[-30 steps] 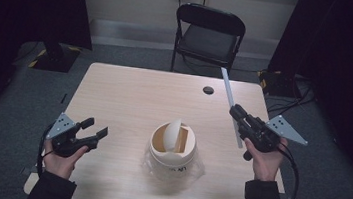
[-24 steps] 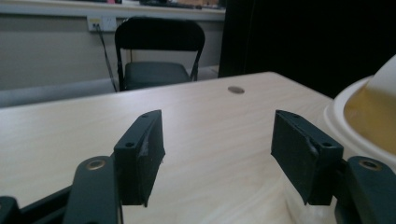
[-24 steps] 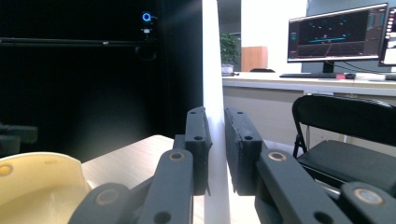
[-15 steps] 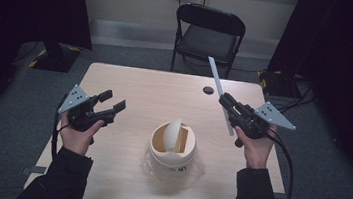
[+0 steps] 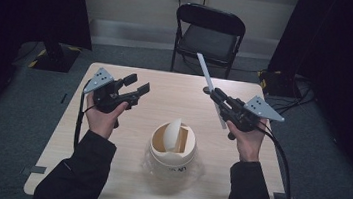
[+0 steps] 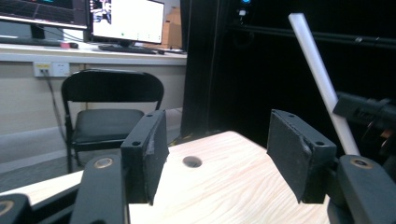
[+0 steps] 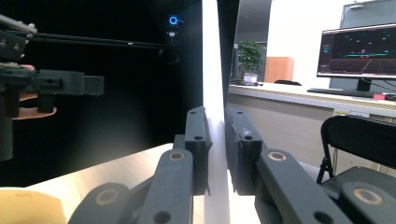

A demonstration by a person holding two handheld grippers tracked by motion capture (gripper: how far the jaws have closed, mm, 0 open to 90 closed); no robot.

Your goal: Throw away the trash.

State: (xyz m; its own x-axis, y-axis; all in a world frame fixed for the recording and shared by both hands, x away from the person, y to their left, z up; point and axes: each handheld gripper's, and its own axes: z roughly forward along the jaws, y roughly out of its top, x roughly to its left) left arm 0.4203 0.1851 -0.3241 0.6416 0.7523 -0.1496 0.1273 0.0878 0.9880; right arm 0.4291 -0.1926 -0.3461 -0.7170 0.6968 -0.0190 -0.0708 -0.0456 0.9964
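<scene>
Right hand-held gripper (image 5: 218,97) clamps a white strip (image 5: 206,77), upper right. Left hand-held gripper (image 5: 135,85) released, empty. Judgement: keep the strip steady; lower it toward the jar (image 5: 172,152), centre of worktop (image 5: 174,99).

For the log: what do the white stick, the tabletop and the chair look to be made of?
White stick: likely plastic, matte and uniformly white, straight-edged; the right gripper clamps it. Tabletop: pale wood or wood-look laminate, with fine grain lines in the left gripper view. Chair: dark painted metal frame by its thin tubing, seat possibly padded vinyl with a dull sheen.
</scene>
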